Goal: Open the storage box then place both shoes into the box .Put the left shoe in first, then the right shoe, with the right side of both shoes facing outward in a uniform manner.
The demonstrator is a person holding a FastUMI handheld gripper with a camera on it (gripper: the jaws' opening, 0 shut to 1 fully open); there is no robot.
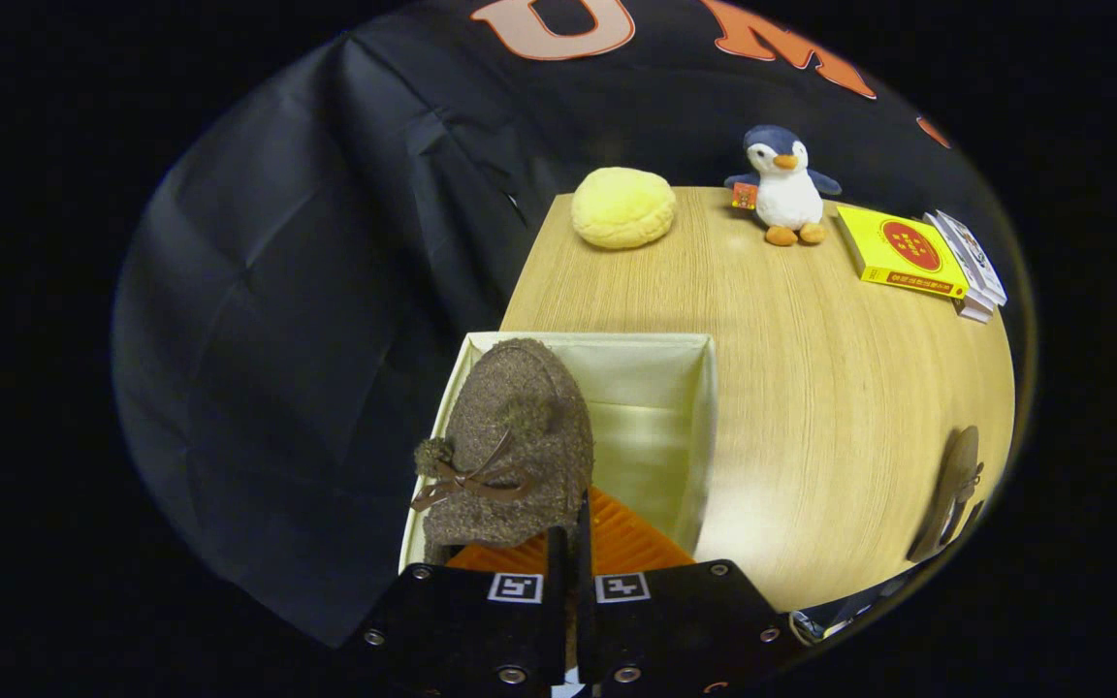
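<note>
You are looking along the gripper (568,543) down onto a light wooden tabletop (811,388). Its jaws stand nearly together, pinching the rear edge of a brown fuzzy slipper (510,446) with a small brown bow and pompoms on its top. That slipper hangs toe-forward over the left half of an open cream fabric storage box (655,388), which sits at the near left corner of the tabletop, just ahead of the jaws. Inside the box, the right half shows bare pale lining, and an orange ribbed surface (617,543) lies at the near end, just beside the jaws; what it belongs to cannot be told. The second brown slipper (951,494) rests on the tabletop well apart from the box, off to the right near the edge. At the far end of the tabletop, a round yellow plush cushion (622,206) sits on the left, a blue and white plush penguin (783,184) stands beside it to the right, and a yellow book (900,252) lies farther right, next to a small stack of white boxes (973,267).
</note>
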